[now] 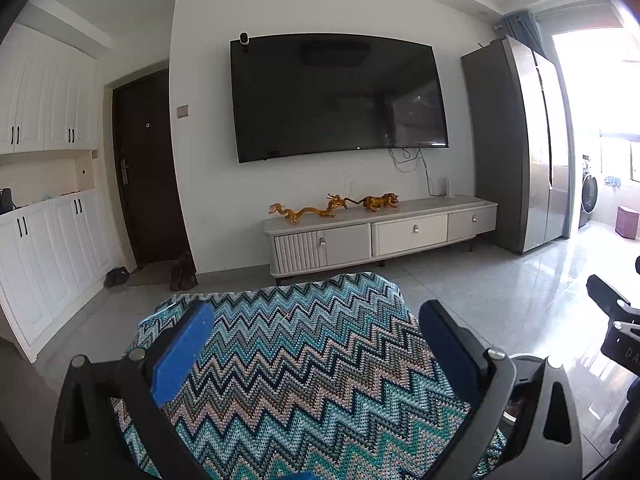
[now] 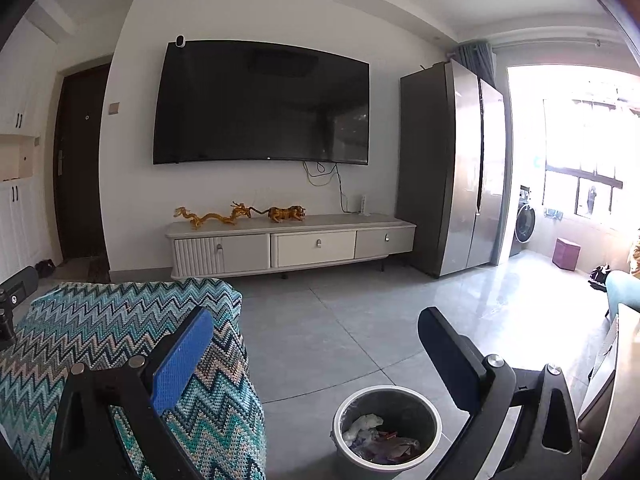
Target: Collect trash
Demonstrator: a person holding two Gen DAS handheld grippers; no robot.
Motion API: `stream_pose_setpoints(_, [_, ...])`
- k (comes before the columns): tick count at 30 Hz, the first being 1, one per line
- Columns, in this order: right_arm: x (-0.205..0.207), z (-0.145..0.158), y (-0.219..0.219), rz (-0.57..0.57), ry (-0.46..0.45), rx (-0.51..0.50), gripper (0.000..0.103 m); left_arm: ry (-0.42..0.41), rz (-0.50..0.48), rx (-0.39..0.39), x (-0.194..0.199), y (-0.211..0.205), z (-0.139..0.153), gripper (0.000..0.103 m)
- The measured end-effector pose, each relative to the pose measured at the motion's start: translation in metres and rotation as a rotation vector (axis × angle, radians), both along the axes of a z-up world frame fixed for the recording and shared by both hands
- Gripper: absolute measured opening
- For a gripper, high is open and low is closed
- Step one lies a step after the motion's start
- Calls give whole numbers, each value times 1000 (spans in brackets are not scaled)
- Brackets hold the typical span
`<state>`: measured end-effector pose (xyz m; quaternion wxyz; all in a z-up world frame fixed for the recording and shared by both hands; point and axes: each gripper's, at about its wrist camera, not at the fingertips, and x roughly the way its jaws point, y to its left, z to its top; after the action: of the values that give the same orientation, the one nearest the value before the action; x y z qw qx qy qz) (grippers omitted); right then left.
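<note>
From left wrist view, the left gripper point(image 1: 316, 344) hangs over a zigzag-knit cloth point(image 1: 304, 380) in teal, blue and beige that covers a tabletop; jaws spread wide, nothing between them, blue pad on the left finger point(image 1: 182, 354) facing inward, neither finger touching the cloth as far as can be told. Part of the right gripper point(image 1: 616, 320) shows at the right edge, over the grey tiled floor point(image 1: 500, 292). Beyond: wall TV point(image 1: 336, 96), low TV cabinet point(image 1: 380, 232) w/ drawers shut and two golden figurines point(image 1: 332, 206) on top, steel fridge point(image 1: 520, 148) to its right, dark door point(image 1: 146, 168) at left. From right wrist view, the right gripper point(image 2: 316, 348) is also released, jaws wide apart, holding nothing, hovering above the floor just beside the cloth's edge. Between and below its fingers stands a round grey trash bin point(image 2: 344, 404) w/ a liner, on the floor near the cloth-covered corner; inside is crumpled trash point(image 2: 380, 438): whitish wrappers, some purple and reddish bits, exact items too small to tell. Bin is about half hidden by nothing, rim fully visible.
</note>
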<state>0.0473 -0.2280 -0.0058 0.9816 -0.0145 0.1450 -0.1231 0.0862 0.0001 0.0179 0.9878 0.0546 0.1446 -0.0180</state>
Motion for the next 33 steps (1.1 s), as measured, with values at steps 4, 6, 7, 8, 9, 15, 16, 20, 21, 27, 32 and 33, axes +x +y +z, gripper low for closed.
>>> stream_pose_setpoints(4, [-1,0,-1,-7,-7,-2,103,0,-7,4,0,0,0,103])
stream_pose_setpoints(6, [-1,0,-1,-10,-6,-3,103,1,-9,1,0,0,-1,103])
stream_pose_setpoints(7, [-1,0,-1,-11,-6,-3,103,2,-10,0,0,0,-1,103])
stream_pose_setpoints(8, [-2,0,-1,-12,-7,-2,103,4,-11,0,0,0,-1,103])
stream_pose_setpoints(9, [-2,0,-1,-12,-8,-2,103,5,-10,0,0,0,-1,103])
stream_pose_setpoints(15, [-2,0,1,-9,-16,3,103,-2,-4,-1,-1,1,1,103])
stream_pose_setpoints(16, [-2,0,2,-7,-15,-1,103,-1,-4,-2,-1,1,1,103])
stream_pose_setpoints(20, [-3,0,4,-11,-17,0,103,-1,-7,10,-2,-1,-1,103])
stream_pose_setpoints(21, [-4,0,4,-12,-19,2,103,-1,-6,10,-2,0,-1,103])
stream_pose_setpoints(27, [-3,1,3,-11,-17,-2,103,1,-4,5,-1,0,-2,103])
stream_pose_setpoints(32, [-3,1,3,-19,-11,-2,103,6,-9,6,-2,1,-3,103])
stream_pose_setpoints(33, [-3,0,4,-18,-11,-4,103,8,-9,7,-2,0,-4,103])
